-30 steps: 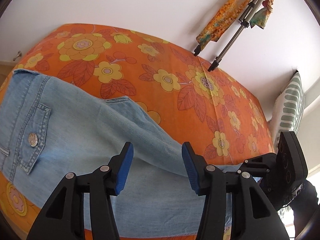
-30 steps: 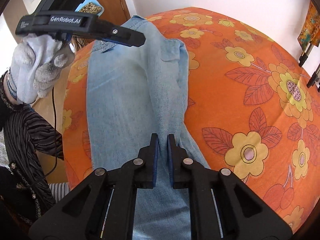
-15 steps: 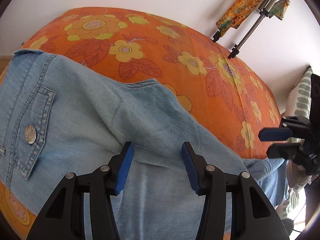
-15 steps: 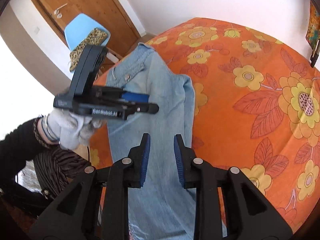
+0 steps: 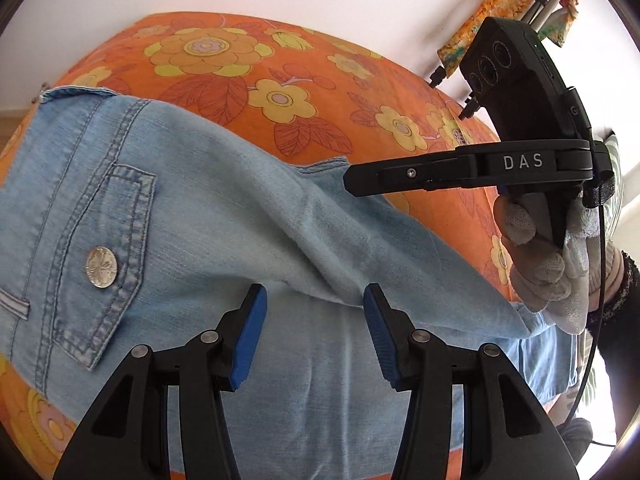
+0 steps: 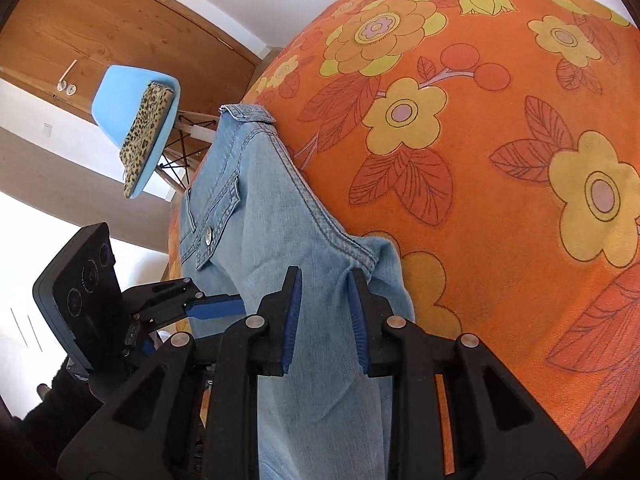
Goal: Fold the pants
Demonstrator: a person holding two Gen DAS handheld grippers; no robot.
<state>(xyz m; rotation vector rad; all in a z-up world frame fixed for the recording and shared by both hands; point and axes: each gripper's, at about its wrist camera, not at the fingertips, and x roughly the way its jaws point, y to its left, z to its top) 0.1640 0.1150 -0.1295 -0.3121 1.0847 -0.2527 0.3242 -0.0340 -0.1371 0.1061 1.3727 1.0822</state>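
The pants (image 5: 208, 216) are light blue denim. They lie on a bed covered by an orange floral bedspread (image 5: 280, 60), near its edge. One leg is laid over the other. The waistband (image 6: 246, 114) points toward the far end. A flap pocket with a metal button (image 5: 102, 269) faces up.

Left gripper (image 5: 314, 334): the jaws stand wide apart. They hover just above the denim, over the edge of the upper leg. They hold nothing. In the right wrist view, the left gripper (image 6: 208, 310) sits low at the left, beside the pants.

Right gripper (image 6: 324, 320): the jaws are partly open. A ridge of denim near the crotch seam lies between the blue pads (image 6: 294, 316). Whether the pads touch the cloth cannot be told. In the left wrist view, the right gripper (image 5: 384, 178) is held by a white-gloved hand (image 5: 548, 264) above the legs.

A blue chair (image 6: 120, 120) carrying a leopard-print cushion (image 6: 144, 136) stands beyond the bed, before a wooden door (image 6: 100, 12).
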